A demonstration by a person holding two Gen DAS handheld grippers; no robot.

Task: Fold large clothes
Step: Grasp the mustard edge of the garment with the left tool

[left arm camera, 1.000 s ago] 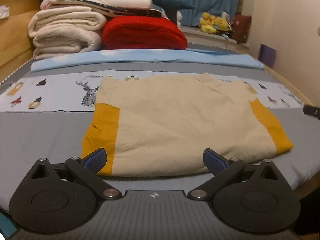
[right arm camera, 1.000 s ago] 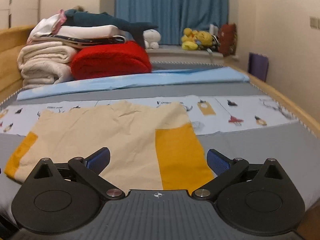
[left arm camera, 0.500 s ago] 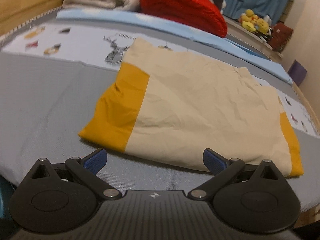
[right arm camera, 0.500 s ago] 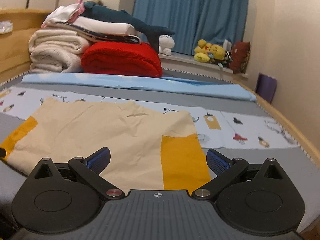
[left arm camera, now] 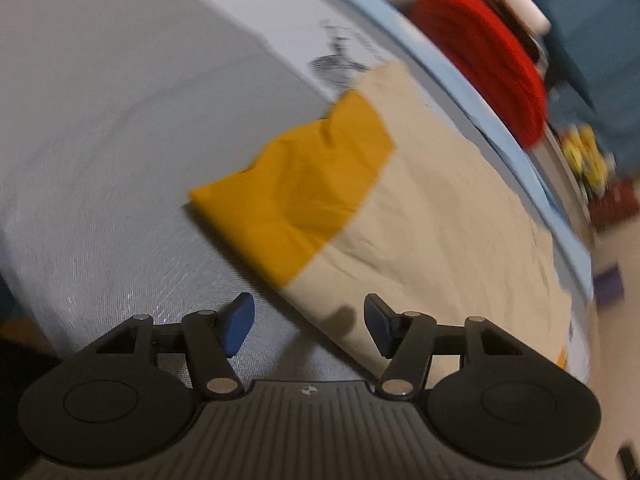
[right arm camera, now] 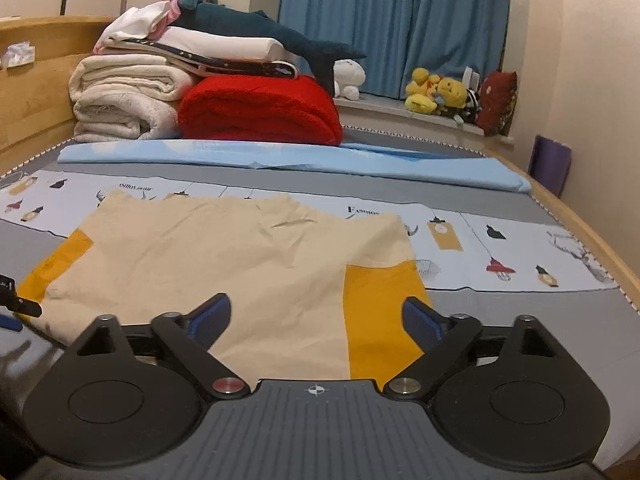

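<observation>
A cream garment with yellow sleeve bands (right arm camera: 240, 256) lies folded flat on the grey bed (right arm camera: 520, 320). In the left wrist view the garment (left arm camera: 420, 220) fills the right side, its yellow left band (left arm camera: 304, 192) ahead of my left gripper (left arm camera: 308, 322), which is open, tilted and low over the near edge, empty. My right gripper (right arm camera: 316, 320) is open and empty just above the garment's near edge, by the yellow right band (right arm camera: 380, 312). The left gripper's tip (right arm camera: 12, 300) shows at the left edge of the right wrist view.
Folded white blankets (right arm camera: 124, 108), a red blanket (right arm camera: 260, 112) and a dark shark plush (right arm camera: 256, 32) are stacked at the head of the bed. A light blue sheet (right arm camera: 280, 156) lies across it. Plush toys (right arm camera: 436, 92) sit on the windowsill. A wooden rail (right arm camera: 592, 236) borders the right side.
My left gripper has swung left and down toward the garment's near left corner, tilting, and its jaws have narrowed somewhat. My right gripper has barely moved.
</observation>
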